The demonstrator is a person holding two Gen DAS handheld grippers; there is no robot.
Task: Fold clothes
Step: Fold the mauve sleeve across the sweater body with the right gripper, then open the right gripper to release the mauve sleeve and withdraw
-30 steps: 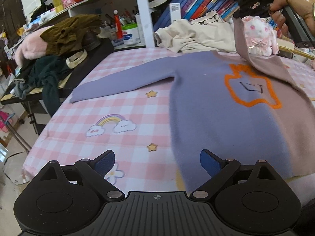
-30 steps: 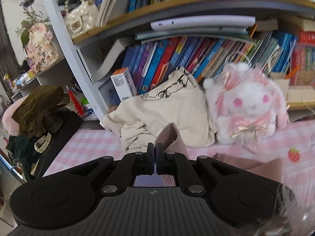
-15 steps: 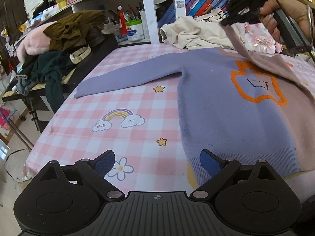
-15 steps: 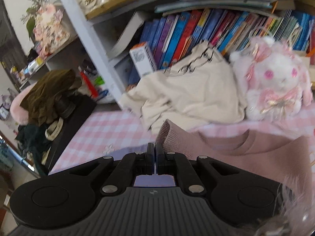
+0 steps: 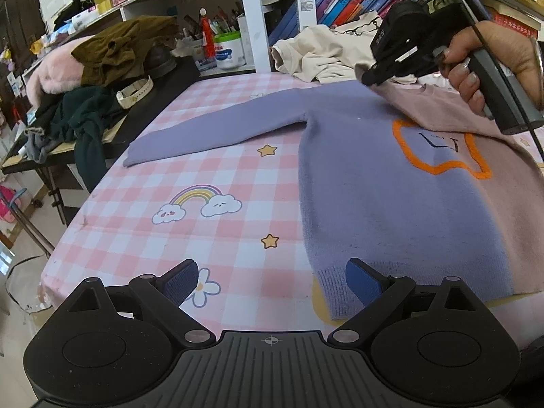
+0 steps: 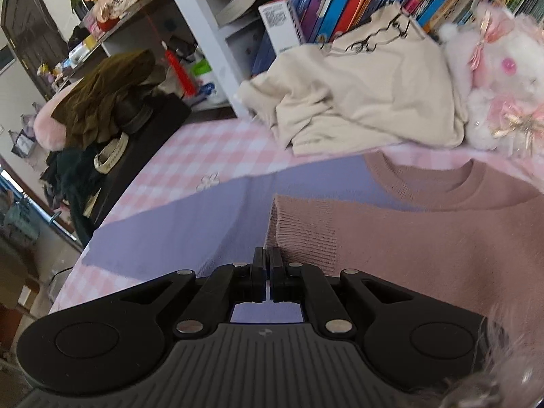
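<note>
Right gripper, jaws parting slightly, pinches the ribbed cuff of the pink sleeve, folded across the purple-and-pink knit sweater lying flat on the pink checked tablecloth. Left gripper hovers wide open and empty near the sweater's near hem.

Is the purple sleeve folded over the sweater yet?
No. The purple sleeve lies stretched out flat on the checked cloth.

Your left gripper: jaws wide apart, tipped down. Your right gripper: jaws nearly together, starting to part, tipped down.
</note>
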